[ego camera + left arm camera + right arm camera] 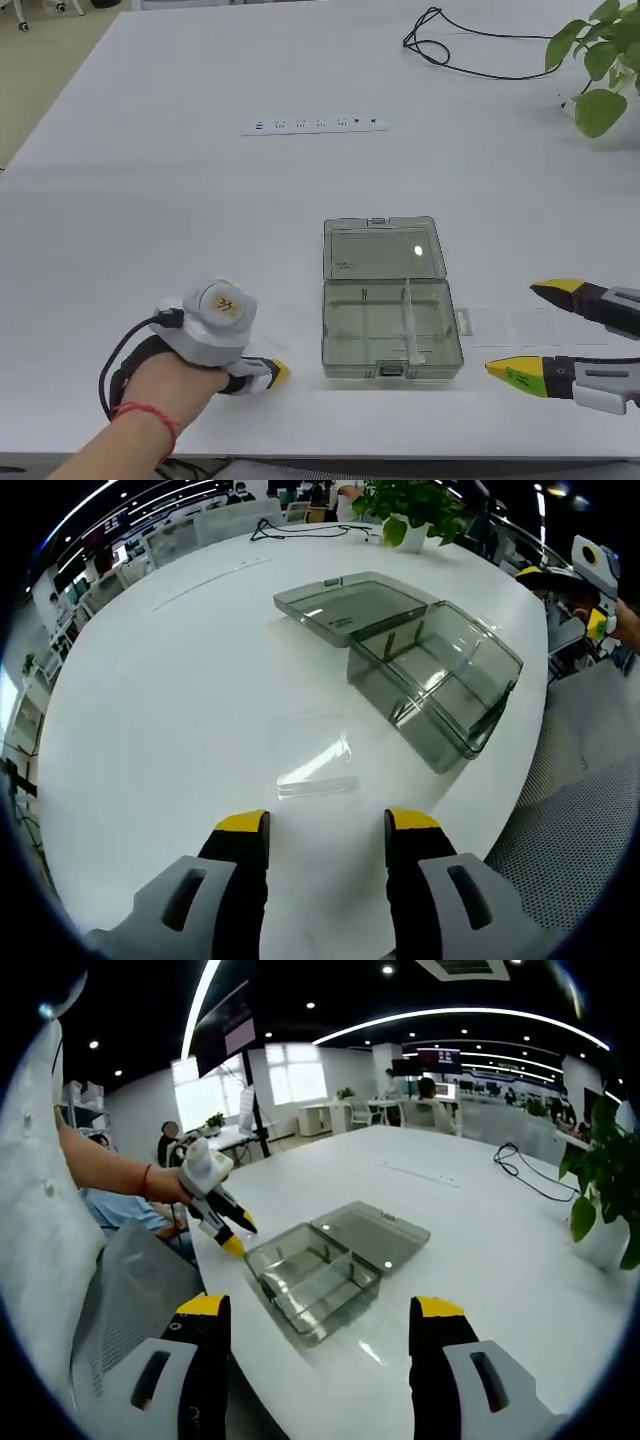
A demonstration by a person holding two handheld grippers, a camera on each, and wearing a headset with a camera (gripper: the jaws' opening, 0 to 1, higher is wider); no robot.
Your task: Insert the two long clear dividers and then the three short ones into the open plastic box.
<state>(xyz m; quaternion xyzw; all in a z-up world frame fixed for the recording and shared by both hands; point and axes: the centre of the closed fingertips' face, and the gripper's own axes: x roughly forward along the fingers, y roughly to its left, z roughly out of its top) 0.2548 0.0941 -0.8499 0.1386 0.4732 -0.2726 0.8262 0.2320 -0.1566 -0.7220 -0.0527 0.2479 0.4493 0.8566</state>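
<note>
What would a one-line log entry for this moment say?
left gripper open, facing clear divider on table | right gripper open, empty | box lid open

1. Plastic box (392, 340) on table (150, 200); lid (382, 248) lying behind it; one divider (410, 325) inside.
2. Power strip (315, 124) well behind box.
3. Left gripper (275, 373) left of box; right gripper (518, 330) right; flat divider (315, 765) between left gripper and box.

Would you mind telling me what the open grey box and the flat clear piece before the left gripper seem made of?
The smoky grey see-through box looks like rigid glossy plastic: the white table shows through its walls and the lid catches glare. The flat clear piece seems thin transparent plastic, visible mostly by its bright edges.
</note>
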